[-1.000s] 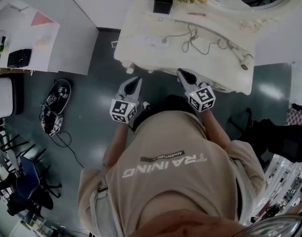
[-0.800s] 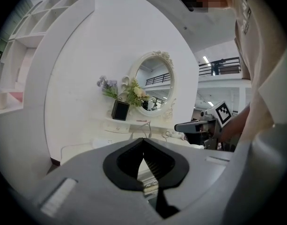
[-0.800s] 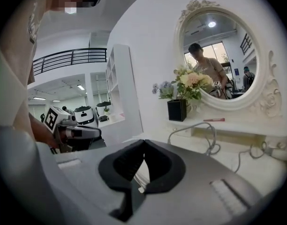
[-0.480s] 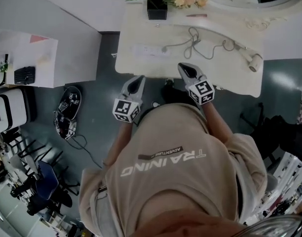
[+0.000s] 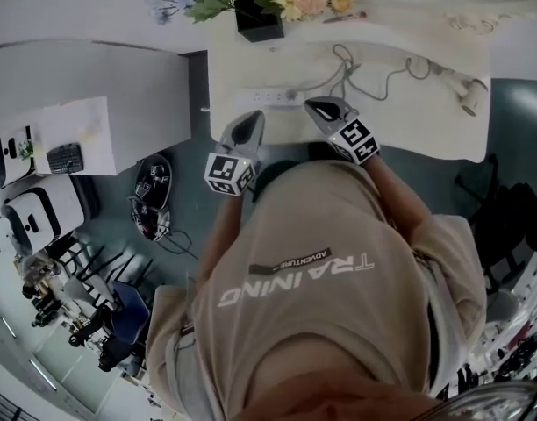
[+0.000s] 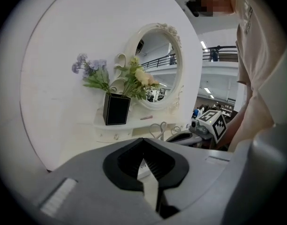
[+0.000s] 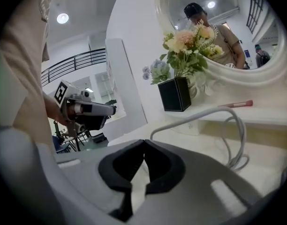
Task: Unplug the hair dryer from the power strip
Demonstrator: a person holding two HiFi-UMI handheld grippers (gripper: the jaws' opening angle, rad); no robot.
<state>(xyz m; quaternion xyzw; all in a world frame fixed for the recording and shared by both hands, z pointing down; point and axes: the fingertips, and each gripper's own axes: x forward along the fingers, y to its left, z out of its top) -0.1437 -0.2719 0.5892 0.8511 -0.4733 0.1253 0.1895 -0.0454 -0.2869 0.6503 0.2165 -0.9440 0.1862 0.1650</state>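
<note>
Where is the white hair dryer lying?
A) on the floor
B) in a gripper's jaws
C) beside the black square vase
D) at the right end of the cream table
D: the white hair dryer lies at the right end of the cream table, well apart from the white power strip.

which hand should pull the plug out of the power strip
Right. The right tongs sit beside the plug at the cord end of the power strip; the left tongs are further from it. Both are shut.

Left claw (image 5: 249, 126) and right claw (image 5: 325, 110), held side by side ahead of the person on bent arms; each claw's jaws pressed together, gripping nothing
</note>
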